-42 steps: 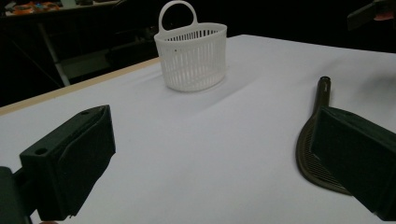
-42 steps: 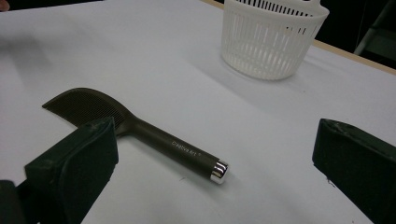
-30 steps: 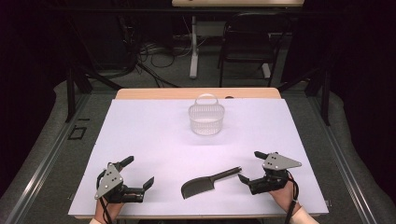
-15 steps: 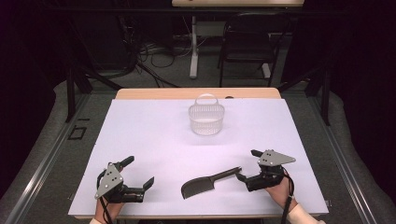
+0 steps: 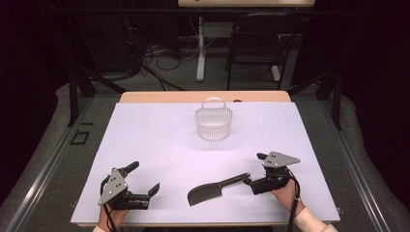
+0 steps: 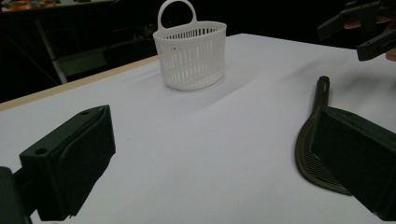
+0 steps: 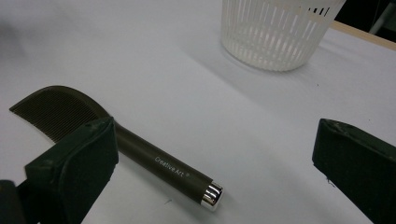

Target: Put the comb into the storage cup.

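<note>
The comb (image 5: 209,192) lies flat on the counter (image 5: 159,145), ungrasped; the right tool (image 5: 251,180) gapes beside its handle; the left tool (image 5: 142,181) idles agape; the basket (image 5: 213,123) waits empty.

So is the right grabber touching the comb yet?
Cannot tell. In the right gripper view the open right gripper straddles the comb's handle, but one jaw overlaps it, hiding any gap or contact there.
</note>
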Available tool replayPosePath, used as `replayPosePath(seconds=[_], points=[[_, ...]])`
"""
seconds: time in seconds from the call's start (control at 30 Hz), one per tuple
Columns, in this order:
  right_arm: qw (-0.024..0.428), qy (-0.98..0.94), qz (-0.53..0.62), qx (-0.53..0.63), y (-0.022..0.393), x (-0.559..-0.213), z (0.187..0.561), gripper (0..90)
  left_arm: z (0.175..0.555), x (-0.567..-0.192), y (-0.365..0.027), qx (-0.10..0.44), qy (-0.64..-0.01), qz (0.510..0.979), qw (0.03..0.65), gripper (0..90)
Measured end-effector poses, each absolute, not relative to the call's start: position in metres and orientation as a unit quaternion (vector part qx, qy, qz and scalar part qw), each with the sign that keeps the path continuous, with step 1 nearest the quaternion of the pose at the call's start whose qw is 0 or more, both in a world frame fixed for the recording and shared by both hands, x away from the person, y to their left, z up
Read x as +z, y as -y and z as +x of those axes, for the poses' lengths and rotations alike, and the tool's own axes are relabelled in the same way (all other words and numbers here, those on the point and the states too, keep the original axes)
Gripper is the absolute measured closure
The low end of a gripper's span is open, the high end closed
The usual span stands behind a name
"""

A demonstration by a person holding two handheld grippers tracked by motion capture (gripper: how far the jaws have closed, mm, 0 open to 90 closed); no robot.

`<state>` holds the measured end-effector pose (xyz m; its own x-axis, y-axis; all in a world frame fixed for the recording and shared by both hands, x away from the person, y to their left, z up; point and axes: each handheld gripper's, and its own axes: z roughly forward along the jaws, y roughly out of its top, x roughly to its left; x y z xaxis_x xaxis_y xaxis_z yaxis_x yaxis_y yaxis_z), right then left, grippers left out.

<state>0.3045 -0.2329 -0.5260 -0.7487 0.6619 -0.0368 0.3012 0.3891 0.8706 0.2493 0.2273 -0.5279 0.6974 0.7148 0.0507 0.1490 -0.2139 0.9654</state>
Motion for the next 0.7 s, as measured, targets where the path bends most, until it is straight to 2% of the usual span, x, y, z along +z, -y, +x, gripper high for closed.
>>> replayPosePath(seconds=[0.7], points=[[0.177, -0.823, 0.301, 0.448, 0.221, -0.528, 0.323, 1.4, 0.250, -0.527, -0.228, 0.256, -0.296, 0.733, 0.557, 0.0]])
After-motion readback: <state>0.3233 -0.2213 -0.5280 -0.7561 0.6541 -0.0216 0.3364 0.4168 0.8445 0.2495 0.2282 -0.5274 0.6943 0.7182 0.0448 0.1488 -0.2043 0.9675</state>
